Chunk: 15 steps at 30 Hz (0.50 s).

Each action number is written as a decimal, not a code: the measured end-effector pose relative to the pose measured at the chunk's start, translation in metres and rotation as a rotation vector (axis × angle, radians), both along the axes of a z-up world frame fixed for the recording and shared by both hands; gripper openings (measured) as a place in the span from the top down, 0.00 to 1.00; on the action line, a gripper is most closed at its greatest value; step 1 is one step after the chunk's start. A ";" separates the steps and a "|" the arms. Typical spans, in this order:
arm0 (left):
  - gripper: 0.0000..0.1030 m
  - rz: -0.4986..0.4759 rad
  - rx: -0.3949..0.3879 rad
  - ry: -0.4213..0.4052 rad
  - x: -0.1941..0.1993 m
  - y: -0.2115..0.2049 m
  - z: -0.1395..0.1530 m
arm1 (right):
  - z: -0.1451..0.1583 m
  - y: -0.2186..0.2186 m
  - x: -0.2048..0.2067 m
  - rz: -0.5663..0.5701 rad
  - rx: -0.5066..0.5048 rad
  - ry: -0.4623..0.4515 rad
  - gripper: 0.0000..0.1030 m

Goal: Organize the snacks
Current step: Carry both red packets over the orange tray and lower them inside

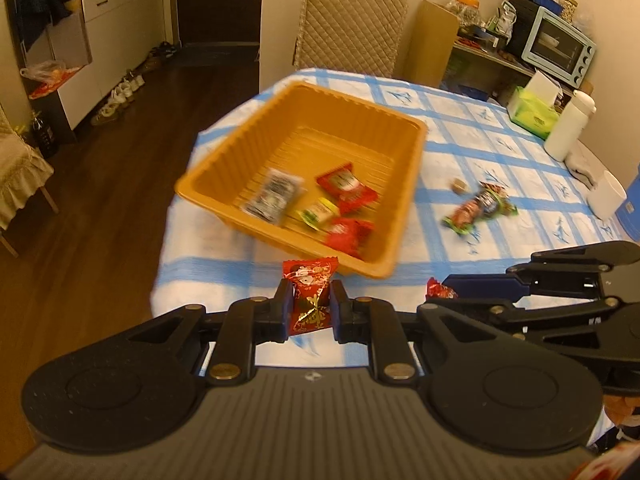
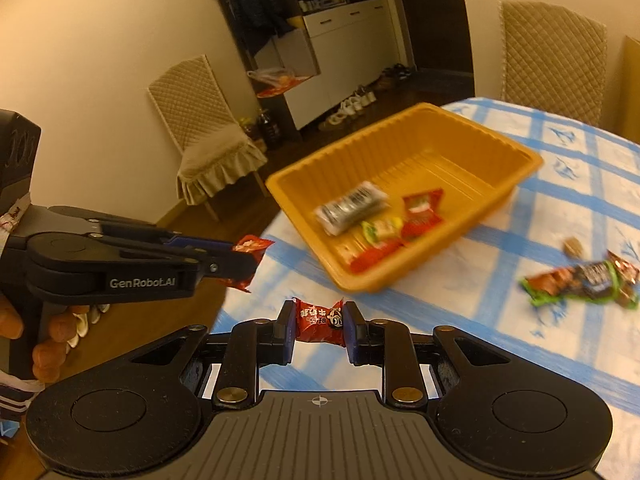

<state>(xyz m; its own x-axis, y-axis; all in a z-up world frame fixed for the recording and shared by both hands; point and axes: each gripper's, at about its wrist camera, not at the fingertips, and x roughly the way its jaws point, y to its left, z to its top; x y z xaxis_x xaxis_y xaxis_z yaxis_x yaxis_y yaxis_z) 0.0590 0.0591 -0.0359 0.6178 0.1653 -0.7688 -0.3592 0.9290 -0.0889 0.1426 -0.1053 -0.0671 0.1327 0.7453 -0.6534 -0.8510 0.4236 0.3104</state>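
An orange plastic tray [image 1: 224, 152] [image 2: 500, 148] sits on the blue-checked tablecloth and holds several wrapped snacks. My left gripper [image 1: 311, 304] is shut on a red candy with gold print [image 1: 310, 300], just short of the tray's near rim; the same gripper [image 2: 244, 260] shows at the left of the right wrist view, over the table's edge. My right gripper [image 2: 319, 326] is shut on a red wrapped candy [image 2: 320, 320] near the tray's front corner; in the left wrist view this gripper [image 1: 440, 294] reaches in from the right. A small pile of wrapped snacks [image 1: 480, 208] [image 2: 580, 280] lies on the cloth right of the tray.
A small brown candy [image 1: 459, 185] [image 2: 573, 246] lies by the loose pile. A white bottle [image 1: 570, 124], a green tissue box [image 1: 532, 112] and a white cup [image 1: 606, 196] stand at the table's far right. Quilted chairs [image 1: 348, 20] [image 2: 204, 128] stand around the table; wood floor lies left.
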 end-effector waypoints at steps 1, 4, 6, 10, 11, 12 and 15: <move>0.83 -0.001 0.008 -0.003 0.001 0.006 0.001 | 0.001 0.006 -0.001 -0.001 0.004 0.001 0.76; 0.83 -0.006 0.027 -0.017 0.005 0.025 0.005 | 0.004 0.025 -0.002 -0.008 0.013 -0.005 0.76; 0.83 -0.016 0.037 -0.025 0.011 0.036 0.006 | 0.005 0.037 0.000 -0.020 0.016 -0.010 0.76; 0.83 -0.056 0.060 -0.038 0.027 0.056 0.008 | 0.008 0.060 0.010 -0.071 0.019 -0.027 0.76; 0.83 -0.066 0.066 -0.040 0.032 0.061 0.008 | 0.009 0.065 0.014 -0.091 0.018 -0.032 0.76; 0.83 -0.078 0.071 -0.042 0.038 0.065 0.008 | 0.009 0.069 0.019 -0.111 0.017 -0.036 0.76; 0.83 -0.118 0.078 -0.045 0.056 0.076 0.008 | 0.010 0.080 0.033 -0.172 0.017 -0.038 0.76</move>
